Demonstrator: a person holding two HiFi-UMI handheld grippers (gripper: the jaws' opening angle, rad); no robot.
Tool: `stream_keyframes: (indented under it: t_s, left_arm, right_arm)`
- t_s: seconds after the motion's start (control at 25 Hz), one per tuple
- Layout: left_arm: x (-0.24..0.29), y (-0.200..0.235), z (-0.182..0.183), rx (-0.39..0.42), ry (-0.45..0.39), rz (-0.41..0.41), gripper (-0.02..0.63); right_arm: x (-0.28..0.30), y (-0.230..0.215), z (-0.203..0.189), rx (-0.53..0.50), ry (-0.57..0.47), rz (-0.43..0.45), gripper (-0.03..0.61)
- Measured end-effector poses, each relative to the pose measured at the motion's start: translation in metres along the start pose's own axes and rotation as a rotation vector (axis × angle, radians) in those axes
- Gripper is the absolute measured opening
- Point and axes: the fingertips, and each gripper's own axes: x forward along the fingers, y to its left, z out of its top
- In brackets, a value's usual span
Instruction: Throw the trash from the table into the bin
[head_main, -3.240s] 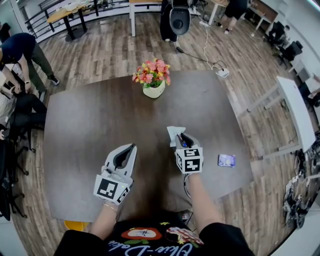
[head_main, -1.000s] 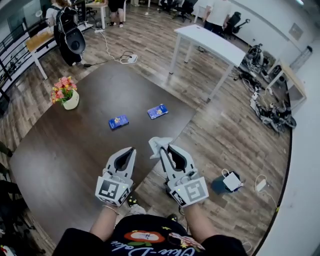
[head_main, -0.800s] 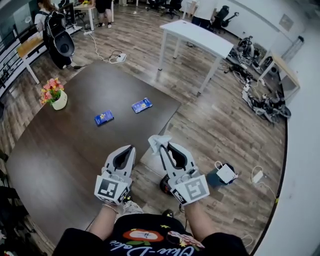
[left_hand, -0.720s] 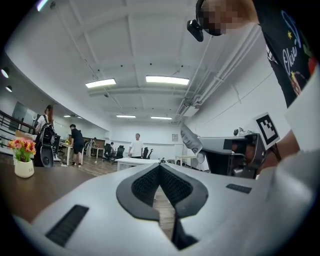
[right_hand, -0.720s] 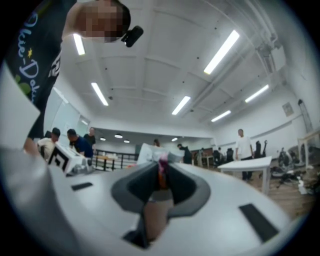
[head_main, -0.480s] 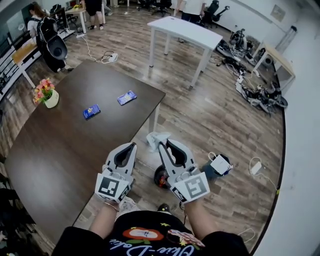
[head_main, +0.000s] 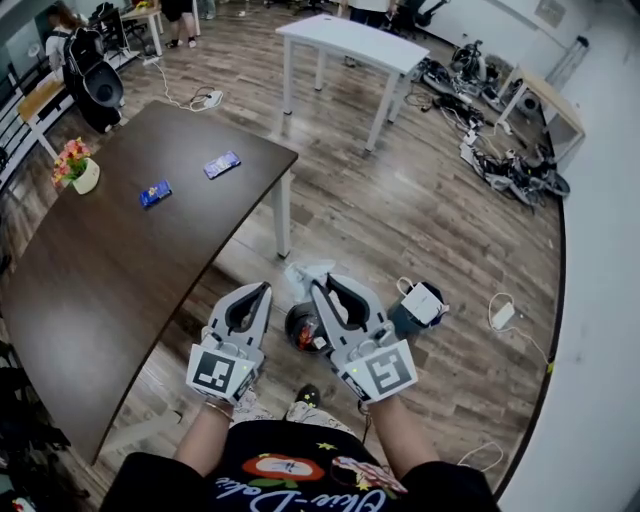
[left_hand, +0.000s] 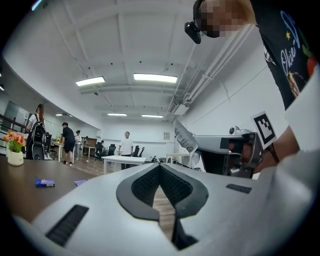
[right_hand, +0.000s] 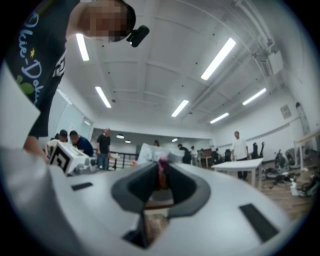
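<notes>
Grey left gripper (head_main: 263, 289), right gripper (head_main: 319, 286), black printed T-shirt (head_main: 290, 482)

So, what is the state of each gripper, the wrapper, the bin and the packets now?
Left gripper: shut, empty.
Right gripper: shut on wrapper.
Wrapper: held, not yet in bin.
Bin: open, something inside.
Packets: two, lying on table.

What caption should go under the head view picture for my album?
Right gripper holds a white wrapper by the bin, away from the table.
</notes>
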Motion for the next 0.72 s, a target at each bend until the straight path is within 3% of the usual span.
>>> stream_keyframes:
  t_s: [0.32, 0.72]
  left_arm:
    - [0.005, -0.04, 0.0, 0.011, -0.012, -0.031, 0.006]
    - [0.0, -0.044, 0.005, 0.031, -0.036, -0.046, 0.006]
  right_arm:
    - [-0.036, -0.005, -0.003, 0.014, -0.002, -0.008, 0.058]
    - [-0.057, -0.014, -0.011, 0.051, 0.014, -0.085, 0.059]
